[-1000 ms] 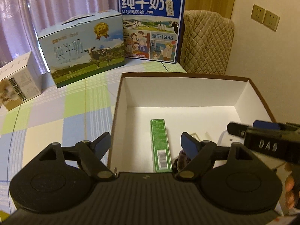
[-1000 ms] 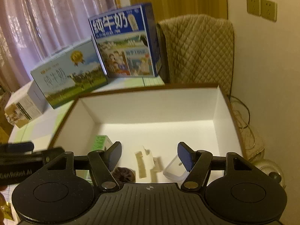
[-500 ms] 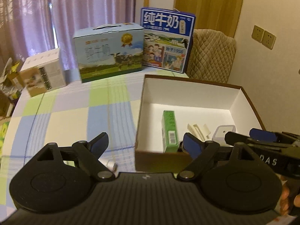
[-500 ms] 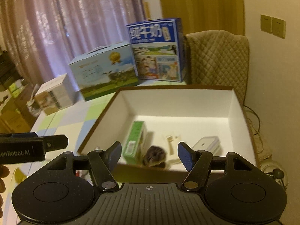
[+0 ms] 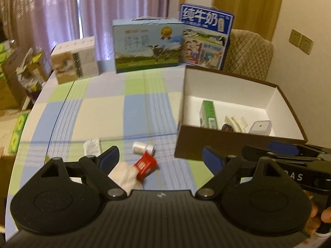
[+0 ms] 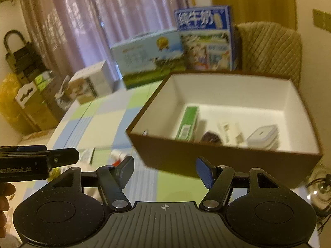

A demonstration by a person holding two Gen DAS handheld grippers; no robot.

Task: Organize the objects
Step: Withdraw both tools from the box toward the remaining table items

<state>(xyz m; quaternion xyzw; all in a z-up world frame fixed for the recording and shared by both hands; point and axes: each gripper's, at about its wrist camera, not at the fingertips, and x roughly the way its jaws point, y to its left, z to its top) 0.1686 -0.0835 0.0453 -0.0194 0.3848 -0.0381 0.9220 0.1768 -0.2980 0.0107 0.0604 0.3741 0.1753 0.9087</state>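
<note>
**Loose items at twelve o'clock of my left gripper**

Left wrist view: my left gripper (image 5: 160, 158) is spread wide, holding nothing. The red packet (image 5: 145, 165) lies just ahead at twelve o'clock, long axis running toward one o'clock, with the white bottle (image 5: 142, 147) beyond it. The brown box (image 5: 219, 142) sits at two o'clock.

Right wrist view: my right gripper (image 6: 164, 170) is also wide open and empty, facing the brown box; the loose items lie at ten o'clock, so I judge my left hand nearer.

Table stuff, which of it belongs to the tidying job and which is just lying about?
Part of the job:
brown box, holding green carton, small white container
still out: red packet, white bottle, white sachet

Just lying about:
blue milk carton
light blue milk case
white box
quilted chair
</note>
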